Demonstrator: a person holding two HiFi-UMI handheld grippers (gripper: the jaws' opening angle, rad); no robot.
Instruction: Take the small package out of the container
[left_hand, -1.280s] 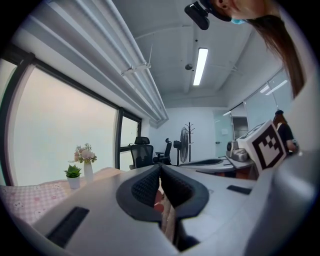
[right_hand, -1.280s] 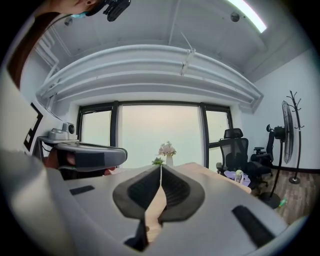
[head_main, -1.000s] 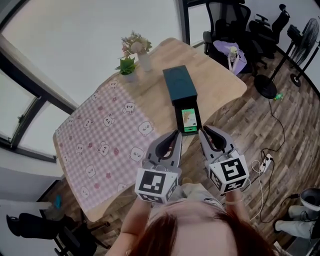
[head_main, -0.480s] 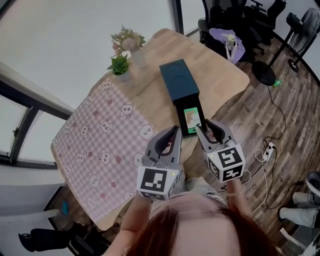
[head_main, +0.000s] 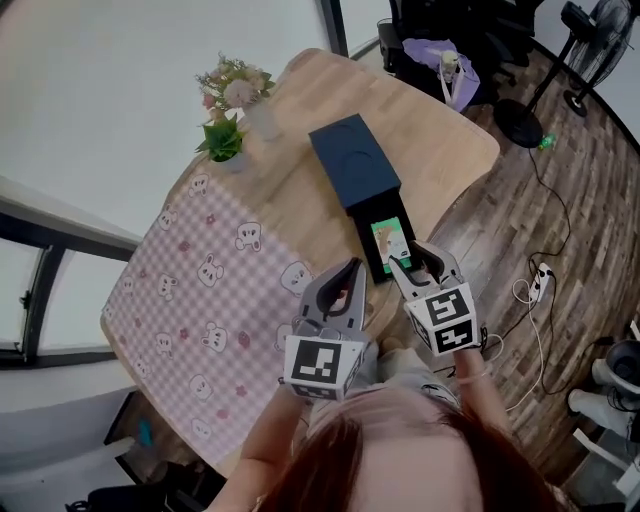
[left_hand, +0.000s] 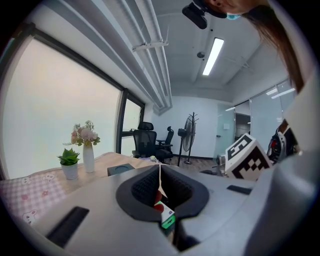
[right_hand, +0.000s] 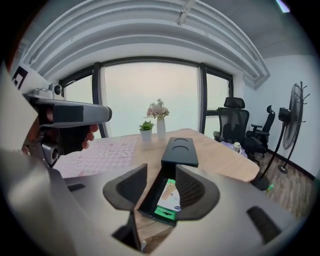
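Small package (head_main: 390, 238) lying in open end of black container (head_main: 352, 160) on desk (head_main: 445, 130), centre of head view. Right gripper (right_hand: 161, 169) spread, just been opening, near package, gripping nothing. Left gripper (left_hand: 160, 172) pressed together.

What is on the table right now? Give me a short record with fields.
container: dark container on the table, its drawer pulled out toward the person
package: small package, green and white, lying in the open drawer
right: right gripper, jaws apart and just been opening, gripping nothing; the package shows ahead between them
left: left gripper, jaws together, beside the drawer
other: checked cloth, vase of flowers, potted plant
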